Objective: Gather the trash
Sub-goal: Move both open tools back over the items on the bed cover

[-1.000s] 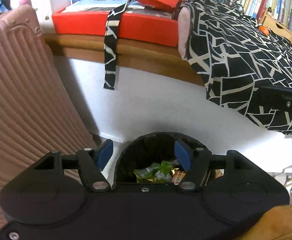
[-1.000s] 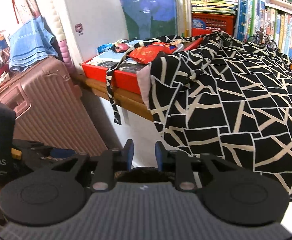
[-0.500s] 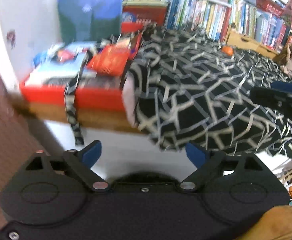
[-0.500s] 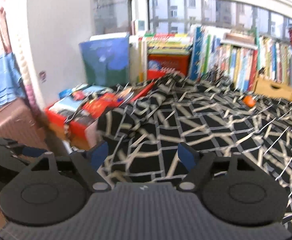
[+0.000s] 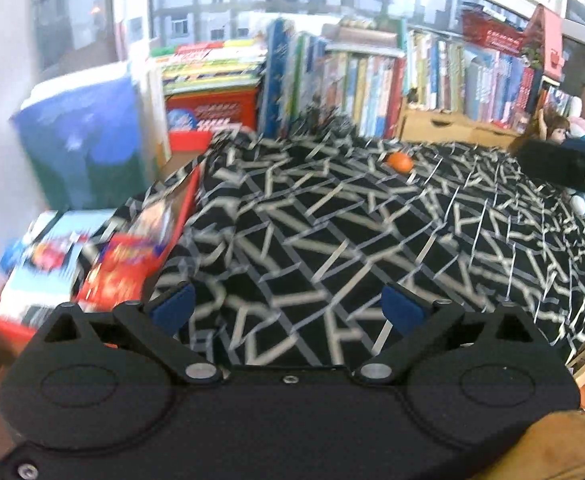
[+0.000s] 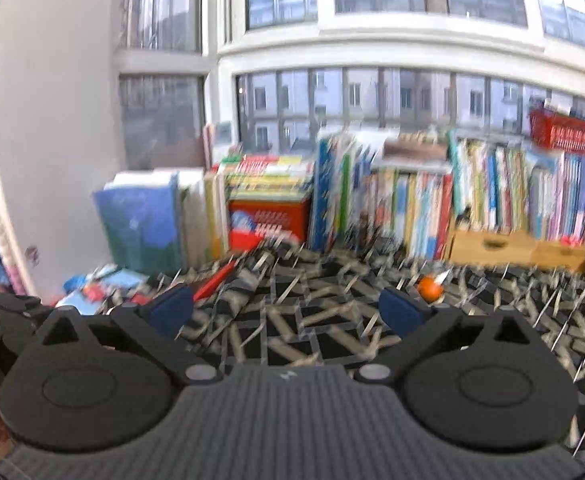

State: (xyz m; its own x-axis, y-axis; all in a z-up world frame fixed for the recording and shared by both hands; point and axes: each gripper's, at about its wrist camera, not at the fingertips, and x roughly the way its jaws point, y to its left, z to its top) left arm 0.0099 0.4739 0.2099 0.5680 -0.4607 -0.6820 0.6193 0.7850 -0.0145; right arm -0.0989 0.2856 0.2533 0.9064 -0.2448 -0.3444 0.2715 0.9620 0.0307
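Note:
My left gripper (image 5: 288,304) hangs over the black-and-white patterned cloth (image 5: 332,220), its jaws still opening and nothing between the blue pads. My right gripper (image 6: 286,308) points nearly level across the same cloth (image 6: 292,340). Its jaws are also opening and hold nothing. A red snack packet (image 5: 120,268) lies on the red tray (image 5: 8,328) to the left of my left gripper. Far across the cloth sits a small orange thing (image 5: 399,162), which the right wrist view shows just beyond the right finger (image 6: 429,288). No trash bin shows in either view.
A row of upright books (image 6: 452,200) lines the window sill behind the cloth. A wooden drawer box (image 5: 444,128) stands in front of them. A doll and plush toys (image 5: 552,128) sit at the far right. A large blue book (image 5: 80,148) leans at the left.
Both grippers have risen from over the black bin with wrappers in it, and both views swung up to the cloth and books. Both pairs of jaws spread wide. The bin left view.

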